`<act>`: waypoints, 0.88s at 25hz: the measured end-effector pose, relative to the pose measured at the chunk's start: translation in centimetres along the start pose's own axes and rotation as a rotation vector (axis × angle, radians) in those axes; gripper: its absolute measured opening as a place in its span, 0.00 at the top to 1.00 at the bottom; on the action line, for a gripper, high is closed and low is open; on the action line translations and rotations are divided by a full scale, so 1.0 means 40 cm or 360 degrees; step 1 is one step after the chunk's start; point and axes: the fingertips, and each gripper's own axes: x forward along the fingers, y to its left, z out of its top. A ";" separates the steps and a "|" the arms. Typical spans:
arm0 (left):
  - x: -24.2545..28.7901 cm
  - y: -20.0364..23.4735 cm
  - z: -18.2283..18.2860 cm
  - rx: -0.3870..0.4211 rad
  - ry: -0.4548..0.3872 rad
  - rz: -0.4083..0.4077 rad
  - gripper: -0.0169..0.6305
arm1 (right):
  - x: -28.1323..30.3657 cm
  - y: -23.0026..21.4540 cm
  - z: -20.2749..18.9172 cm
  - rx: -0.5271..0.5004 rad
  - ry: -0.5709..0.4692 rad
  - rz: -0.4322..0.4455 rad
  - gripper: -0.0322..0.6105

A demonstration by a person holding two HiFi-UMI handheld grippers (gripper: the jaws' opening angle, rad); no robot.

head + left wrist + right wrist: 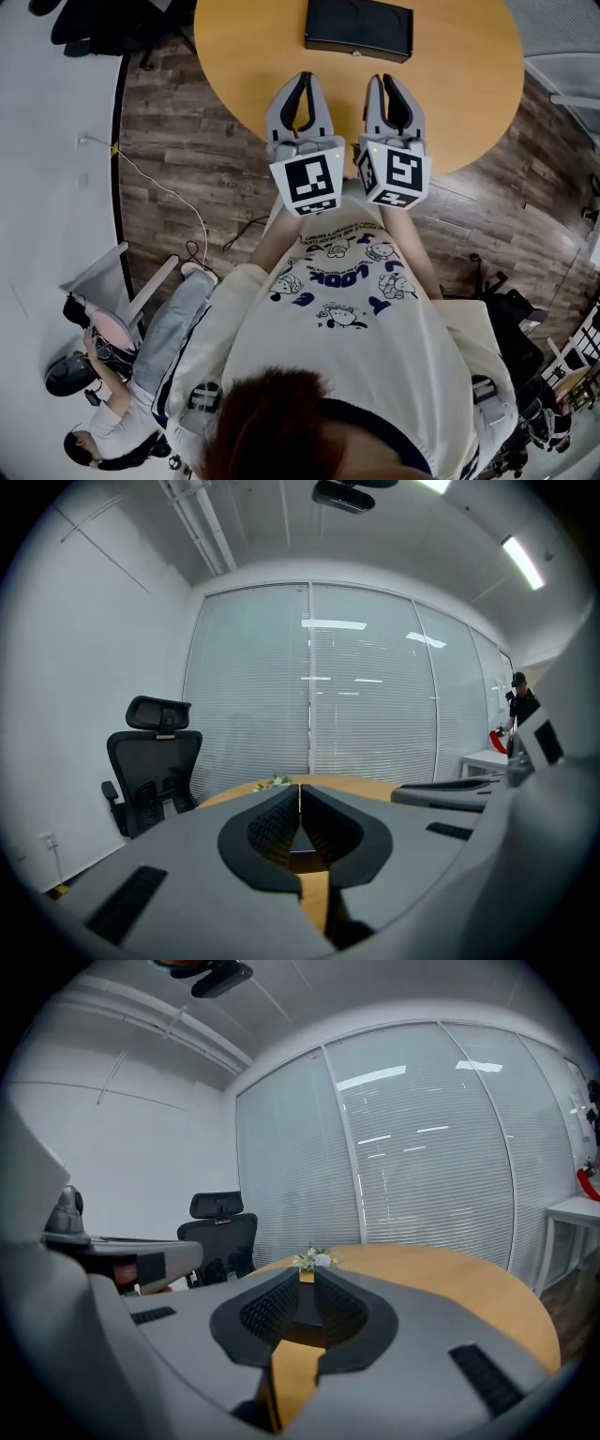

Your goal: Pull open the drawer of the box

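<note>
A flat black box [359, 28] lies on the round wooden table [244, 66], at its far side in the head view. No drawer shows pulled out of it. Both grippers hover side by side over the table's near edge, well short of the box and pointing at it. My left gripper [302, 79] is shut with its tips touching and nothing between them. My right gripper [385, 79] has its jaws almost together, only a narrow slit at the tips, and is empty too. Through that slit the box [305, 1314] shows dark.
A small bunch of flowers [313, 1259] stands at the table's far edge. A black office chair [150, 761] is beyond the table on the left. A person [112, 394] sits at the lower left, and a cable [169, 192] runs across the wooden floor.
</note>
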 end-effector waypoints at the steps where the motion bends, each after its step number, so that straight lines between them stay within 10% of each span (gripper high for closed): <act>1: 0.010 0.001 -0.005 -0.0001 0.0013 0.0000 0.95 | 0.011 -0.003 -0.003 0.0003 0.0010 0.0000 0.88; 22: 0.168 0.035 -0.142 -0.0018 0.0281 -0.0089 0.95 | 0.185 -0.027 -0.136 0.0118 0.0271 -0.0094 0.78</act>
